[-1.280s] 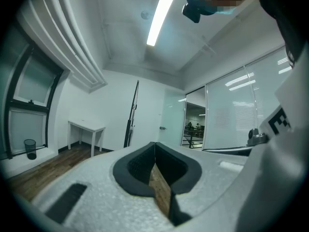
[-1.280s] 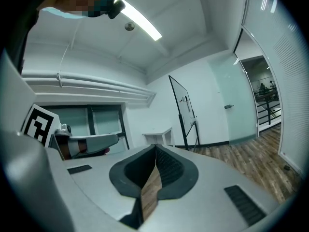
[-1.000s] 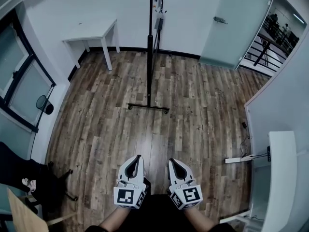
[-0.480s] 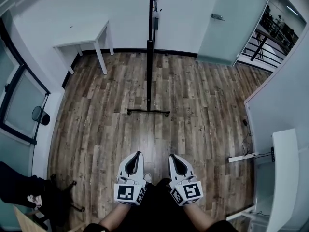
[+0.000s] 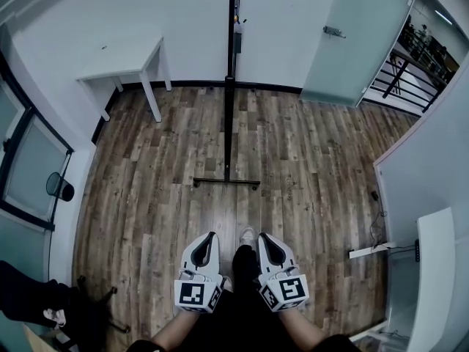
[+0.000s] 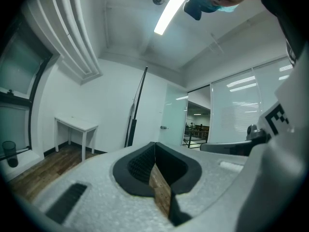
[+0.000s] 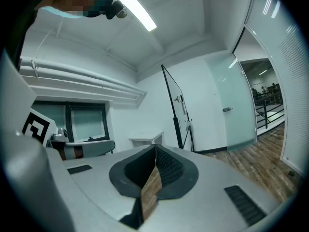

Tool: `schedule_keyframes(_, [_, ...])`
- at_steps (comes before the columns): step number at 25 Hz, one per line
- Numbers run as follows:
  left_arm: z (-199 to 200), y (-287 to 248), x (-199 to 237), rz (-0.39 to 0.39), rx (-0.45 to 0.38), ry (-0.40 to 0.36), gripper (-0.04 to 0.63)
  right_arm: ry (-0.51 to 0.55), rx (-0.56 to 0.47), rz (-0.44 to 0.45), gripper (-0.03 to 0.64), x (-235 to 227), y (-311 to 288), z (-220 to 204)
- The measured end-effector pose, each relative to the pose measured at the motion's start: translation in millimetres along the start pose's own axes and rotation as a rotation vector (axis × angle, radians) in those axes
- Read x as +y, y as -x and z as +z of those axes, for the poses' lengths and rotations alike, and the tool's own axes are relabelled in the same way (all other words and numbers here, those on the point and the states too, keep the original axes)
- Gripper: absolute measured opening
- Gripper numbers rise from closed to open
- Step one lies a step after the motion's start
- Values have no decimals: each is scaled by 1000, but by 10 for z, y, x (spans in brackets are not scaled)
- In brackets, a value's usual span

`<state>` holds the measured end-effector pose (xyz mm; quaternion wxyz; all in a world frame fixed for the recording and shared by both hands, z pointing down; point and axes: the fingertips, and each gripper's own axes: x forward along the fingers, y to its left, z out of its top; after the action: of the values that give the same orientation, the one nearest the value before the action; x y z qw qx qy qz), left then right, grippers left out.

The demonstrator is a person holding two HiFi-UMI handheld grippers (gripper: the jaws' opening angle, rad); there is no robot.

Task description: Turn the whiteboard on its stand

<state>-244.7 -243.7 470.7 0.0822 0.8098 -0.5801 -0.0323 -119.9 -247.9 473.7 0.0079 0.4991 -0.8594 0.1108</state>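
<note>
The whiteboard stand (image 5: 230, 86) is seen edge-on in the head view as a thin black upright with its base bar (image 5: 226, 182) on the wood floor, straight ahead of me. My left gripper (image 5: 211, 235) and right gripper (image 5: 261, 235) are held side by side low in front of the person's body, well short of the stand. Both are shut with nothing between the jaws. The left gripper view shows its closed jaw tips (image 6: 154, 144) and the board's thin edge (image 6: 136, 105) far off. In the right gripper view the closed tips (image 7: 155, 146) point toward the whiteboard (image 7: 174, 105).
A white table (image 5: 121, 68) stands against the far wall left of the stand. A frosted glass door (image 5: 352, 42) is at the back right. A white desk (image 5: 432, 270) and a power strip (image 5: 370, 251) lie at the right, a black chair (image 5: 44, 299) at the lower left.
The view has moved forward: the stand's base sits lower in the frame and nearer. A shoe now shows between the grippers. Both grippers stay shut in the same pose.
</note>
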Motion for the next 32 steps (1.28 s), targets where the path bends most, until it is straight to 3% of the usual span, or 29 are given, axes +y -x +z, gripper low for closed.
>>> schedule_keyframes(18, [380,-2409,694,59,-12,11,16,15,16,53,14,-1204,-2034,633])
schedule_keyframes(32, [403,-3773,992,89,-10,-15,17,13,57,88,14,-1941,-3033,805])
